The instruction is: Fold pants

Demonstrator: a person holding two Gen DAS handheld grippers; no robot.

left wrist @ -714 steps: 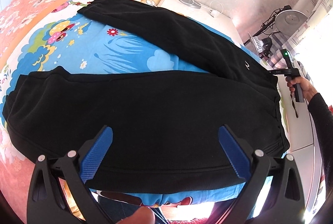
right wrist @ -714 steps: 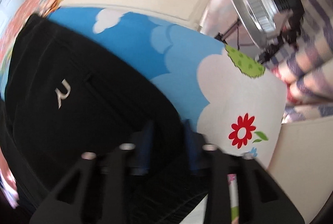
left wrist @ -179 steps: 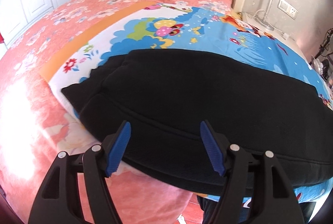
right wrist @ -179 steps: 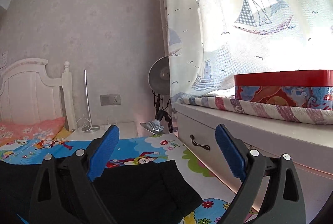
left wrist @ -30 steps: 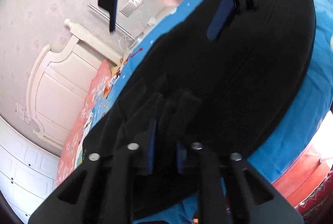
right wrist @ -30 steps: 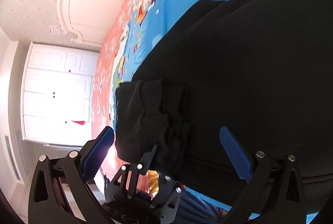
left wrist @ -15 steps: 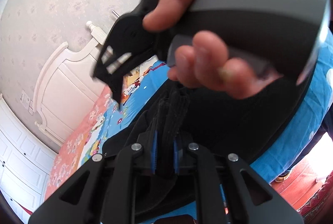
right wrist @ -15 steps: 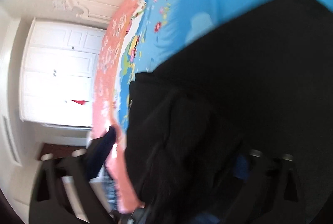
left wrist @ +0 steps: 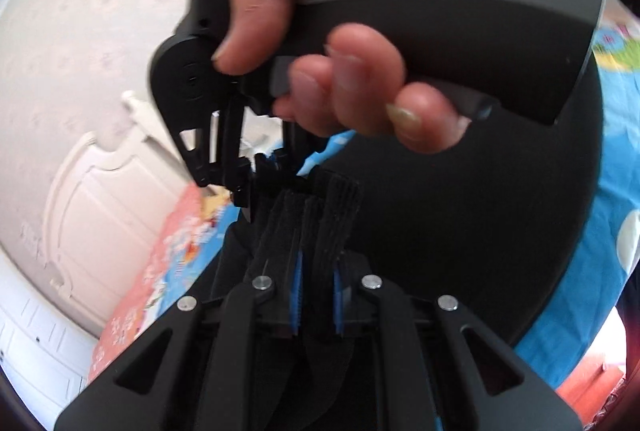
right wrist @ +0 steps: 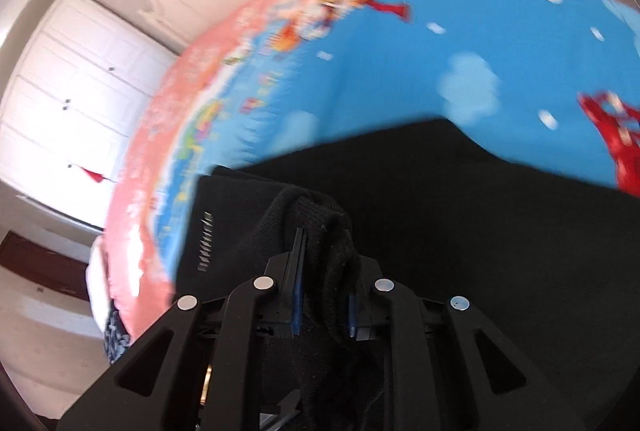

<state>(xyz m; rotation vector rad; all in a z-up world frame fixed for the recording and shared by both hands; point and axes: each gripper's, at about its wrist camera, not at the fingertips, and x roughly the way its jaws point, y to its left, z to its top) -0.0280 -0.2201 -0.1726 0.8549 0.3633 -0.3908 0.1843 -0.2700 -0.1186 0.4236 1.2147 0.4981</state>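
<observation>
Black pants (right wrist: 460,231) lie spread across a bed covered by a bright blue cartoon sheet (right wrist: 400,71), with a pink floral bedspread (right wrist: 224,51) along the sheet's far edge. In the left wrist view, the left gripper (left wrist: 316,295) has its blue-padded jaws drawn narrow, pinching a bunched ribbed cuff (left wrist: 320,215) of the pants that stands up between them. Just above that cuff, very close to the camera, the person's right hand (left wrist: 340,43) wraps around the grey and black handle of the right gripper, whose black linkage reaches down to the same gathered fabric. In the right wrist view, the right gripper (right wrist: 322,295) also has its jaws narrow, clamped on a thick fold of black fabric, with the rest of the pants lying flat on the sheet beyond and to the right of the jaws. A small pale printed mark (right wrist: 205,241) shows on the fabric left of the jaws. A white headboard (left wrist: 100,191) stands at the head of the bed, and white wardrobe doors (right wrist: 68,91) rise beyond the pink bedspread. The right wrist view is motion-blurred.
</observation>
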